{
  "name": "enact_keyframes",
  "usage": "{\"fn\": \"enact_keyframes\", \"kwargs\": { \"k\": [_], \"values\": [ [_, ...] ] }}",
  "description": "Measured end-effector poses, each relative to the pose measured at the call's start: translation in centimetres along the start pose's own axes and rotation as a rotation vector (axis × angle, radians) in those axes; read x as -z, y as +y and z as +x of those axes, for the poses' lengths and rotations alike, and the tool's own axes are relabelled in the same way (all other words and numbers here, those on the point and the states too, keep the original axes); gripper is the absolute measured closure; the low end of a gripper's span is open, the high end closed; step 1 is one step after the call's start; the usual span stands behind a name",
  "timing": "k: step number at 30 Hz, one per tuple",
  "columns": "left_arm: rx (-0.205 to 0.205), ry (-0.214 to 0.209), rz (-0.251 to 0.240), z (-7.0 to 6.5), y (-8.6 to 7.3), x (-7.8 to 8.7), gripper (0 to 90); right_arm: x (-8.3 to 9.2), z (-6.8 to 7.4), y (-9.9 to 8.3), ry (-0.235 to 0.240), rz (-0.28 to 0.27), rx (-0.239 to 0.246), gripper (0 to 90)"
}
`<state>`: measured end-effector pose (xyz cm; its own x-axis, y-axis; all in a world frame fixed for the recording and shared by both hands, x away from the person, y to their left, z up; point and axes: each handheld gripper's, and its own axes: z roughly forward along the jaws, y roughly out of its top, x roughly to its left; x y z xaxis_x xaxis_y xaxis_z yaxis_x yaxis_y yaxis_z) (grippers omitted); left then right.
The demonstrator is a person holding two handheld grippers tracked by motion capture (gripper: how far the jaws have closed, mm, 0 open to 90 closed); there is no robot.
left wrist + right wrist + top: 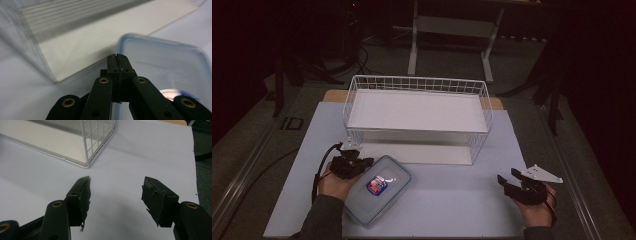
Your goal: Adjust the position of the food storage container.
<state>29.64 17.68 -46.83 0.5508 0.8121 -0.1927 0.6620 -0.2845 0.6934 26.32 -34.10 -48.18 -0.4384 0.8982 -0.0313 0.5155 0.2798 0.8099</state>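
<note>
High view cuts both forearms off at its bottom edge, and the dim room beyond the table is hard to read. The left gripper (354, 162) sits at the near-left corner of the wire basket (362, 82), and whether it touches the clear plastic container (379, 189) just to its right cannot be told from above. In the left gripper view its jaws are pressed flat together, clenched on nothing, their tips over the container's blue-rimmed edge (160, 42); the rest of that lid runs out of the picture to the right, and the red and blue label (172, 93) is half hidden behind a jaw arm.

The container is a rounded rectangle, translucent, lying flat on the pale sheet covering the table (452, 200), its long axis running diagonally from near-left to far-right. The basket is white wire mesh with a smooth white floor, long side facing the person.

The right gripper (510, 179) hovers well to the right of the container, jaws spread wide and released; its pads (82, 195) look rough and frayed, with bare sheet between them.
</note>
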Motion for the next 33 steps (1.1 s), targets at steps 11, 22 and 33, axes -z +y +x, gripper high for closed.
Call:
{"fn": "enact_keyframes", "kwargs": {
  "k": [11, 22, 33],
  "values": [
    [-0.066, 0.008, -0.075, -1.0, -0.4, 1.6, 89.2, 0.2, -0.3, -0.2, -0.007, -0.006, -0.014, 39.6],
    [-0.027, 0.045, -0.129, 0.3, -8.0, 8.2, 89.0, -1.0, 3.8, 1.7, 0.116, -0.041, 0.067, 44.6],
    [0.052, 0.049, -0.077, 0.4, -12.6, 9.6, 88.8, -3.7, 9.6, 5.2, 0.237, -0.089, 0.161, 47.7]
  ]
}}
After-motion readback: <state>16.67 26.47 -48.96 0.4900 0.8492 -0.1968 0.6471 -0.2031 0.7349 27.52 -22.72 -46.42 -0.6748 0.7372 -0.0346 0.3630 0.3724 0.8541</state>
